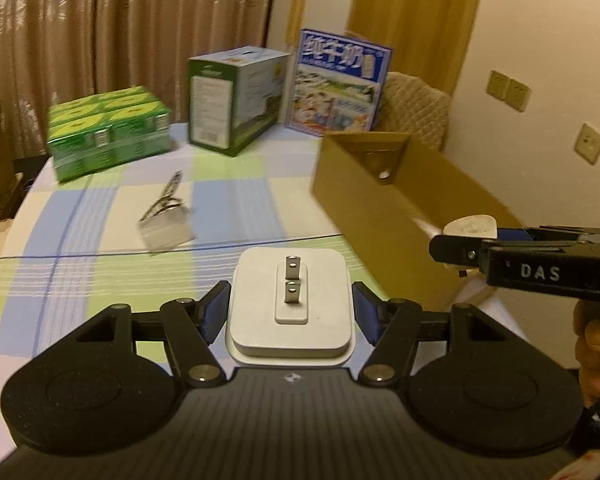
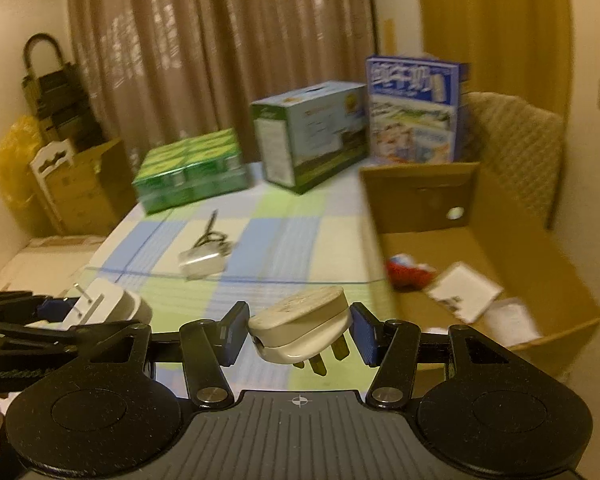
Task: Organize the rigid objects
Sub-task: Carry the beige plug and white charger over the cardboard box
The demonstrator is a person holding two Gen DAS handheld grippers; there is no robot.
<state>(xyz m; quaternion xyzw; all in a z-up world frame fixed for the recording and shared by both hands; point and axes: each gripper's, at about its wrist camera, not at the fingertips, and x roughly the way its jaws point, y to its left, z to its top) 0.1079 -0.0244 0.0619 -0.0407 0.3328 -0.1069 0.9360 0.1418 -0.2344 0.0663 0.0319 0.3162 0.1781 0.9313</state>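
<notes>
My left gripper (image 1: 290,312) is shut on a square white adapter (image 1: 290,304) with two metal prongs facing up, held above the checked tablecloth. It also shows at the left of the right wrist view (image 2: 108,304). My right gripper (image 2: 298,334) is shut on a cream three-pin plug (image 2: 300,326), pins pointing down-right; it shows at the right of the left wrist view (image 1: 470,226). An open cardboard box (image 2: 420,196) stands at the right, holding a red item (image 2: 408,272) and white papers (image 2: 464,286). A small silver charger with a black cable (image 2: 202,260) lies mid-table.
A green carton pack (image 1: 108,132), a green-white box (image 1: 236,100) and a blue milk box (image 1: 338,84) stand along the table's far edge. A quilted chair (image 2: 516,148) is behind the cardboard box. Curtains hang behind; stacked boxes (image 2: 76,184) stand at the far left.
</notes>
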